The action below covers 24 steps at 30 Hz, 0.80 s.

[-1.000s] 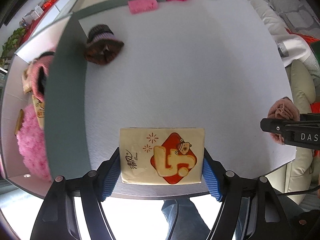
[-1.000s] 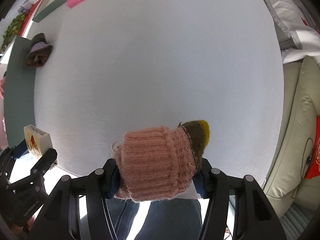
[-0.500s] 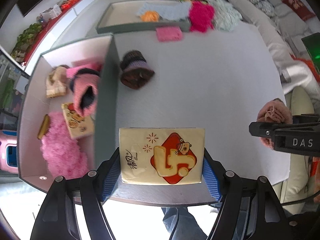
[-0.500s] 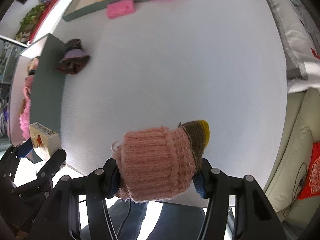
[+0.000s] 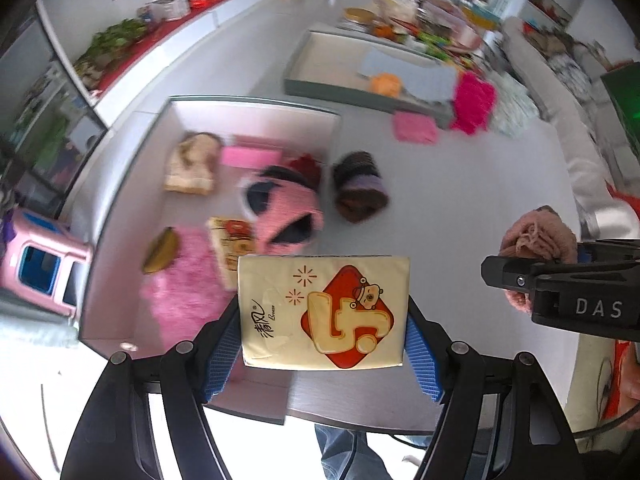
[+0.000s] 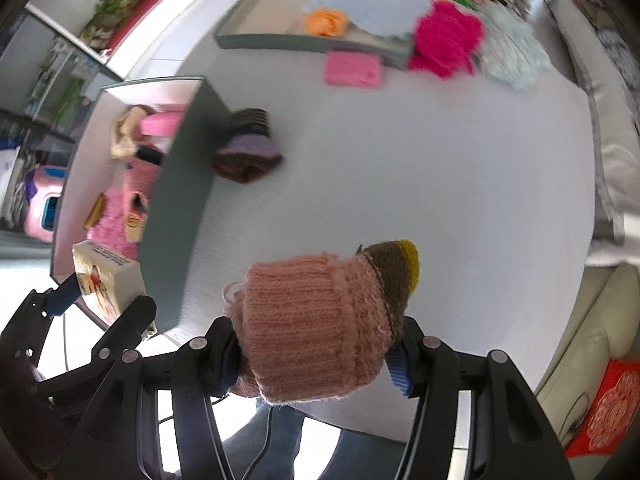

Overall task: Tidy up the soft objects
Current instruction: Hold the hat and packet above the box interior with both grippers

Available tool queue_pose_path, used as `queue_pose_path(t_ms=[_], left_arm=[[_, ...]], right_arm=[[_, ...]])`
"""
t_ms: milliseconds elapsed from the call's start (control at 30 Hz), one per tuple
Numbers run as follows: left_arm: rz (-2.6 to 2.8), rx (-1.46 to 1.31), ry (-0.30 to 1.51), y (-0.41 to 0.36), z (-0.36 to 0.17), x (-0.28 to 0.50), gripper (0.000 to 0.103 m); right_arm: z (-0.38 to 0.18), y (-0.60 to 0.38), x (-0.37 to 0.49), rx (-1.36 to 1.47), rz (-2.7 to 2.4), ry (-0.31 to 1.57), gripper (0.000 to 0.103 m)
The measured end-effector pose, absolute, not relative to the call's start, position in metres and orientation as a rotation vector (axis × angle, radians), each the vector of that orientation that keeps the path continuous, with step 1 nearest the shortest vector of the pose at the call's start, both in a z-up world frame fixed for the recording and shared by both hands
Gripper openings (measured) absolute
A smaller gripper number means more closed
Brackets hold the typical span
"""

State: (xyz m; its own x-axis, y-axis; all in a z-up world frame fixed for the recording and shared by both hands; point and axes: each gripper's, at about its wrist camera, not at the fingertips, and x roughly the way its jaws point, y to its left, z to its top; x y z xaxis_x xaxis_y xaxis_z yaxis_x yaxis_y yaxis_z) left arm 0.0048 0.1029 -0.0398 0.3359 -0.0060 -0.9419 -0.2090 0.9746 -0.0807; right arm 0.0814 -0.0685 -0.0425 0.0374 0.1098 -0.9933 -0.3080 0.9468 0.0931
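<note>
My left gripper (image 5: 324,332) is shut on a cream tissue pack (image 5: 324,312) with a red diamond print, held high above the near table edge beside the grey box (image 5: 256,106). My right gripper (image 6: 316,344) is shut on a pink knitted hat (image 6: 312,320) with a brown and yellow top, also lifted above the table. The tissue pack shows at the left of the right wrist view (image 6: 106,280); the pink hat shows at the right of the left wrist view (image 5: 536,236). The box holds a pink and black hat (image 5: 284,212), pink fluffy cloth (image 5: 184,296) and another tissue pack (image 5: 232,244).
A brown and purple knitted hat (image 6: 248,152) lies on the white table (image 6: 440,160) against the box wall. A second grey tray (image 6: 280,40) at the back holds an orange item and blue cloth. A pink sponge (image 6: 352,70) and magenta cloth (image 6: 446,38) lie near it. A sofa stands at the right.
Both grippers have risen well above the table with their loads. The left view now looks down into the grey box, with the tissue pack nearer its corner.
</note>
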Motion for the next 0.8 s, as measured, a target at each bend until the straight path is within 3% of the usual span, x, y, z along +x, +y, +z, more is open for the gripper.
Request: queue_pose_path(t_ms=[800], left_arm=[[0.485, -0.389, 1.226, 0.228, -0.057, -0.011, 0.075]], right_arm=[[-0.027, 0.111, 0.096, -0.345, 0.599, 1.428, 0.062]])
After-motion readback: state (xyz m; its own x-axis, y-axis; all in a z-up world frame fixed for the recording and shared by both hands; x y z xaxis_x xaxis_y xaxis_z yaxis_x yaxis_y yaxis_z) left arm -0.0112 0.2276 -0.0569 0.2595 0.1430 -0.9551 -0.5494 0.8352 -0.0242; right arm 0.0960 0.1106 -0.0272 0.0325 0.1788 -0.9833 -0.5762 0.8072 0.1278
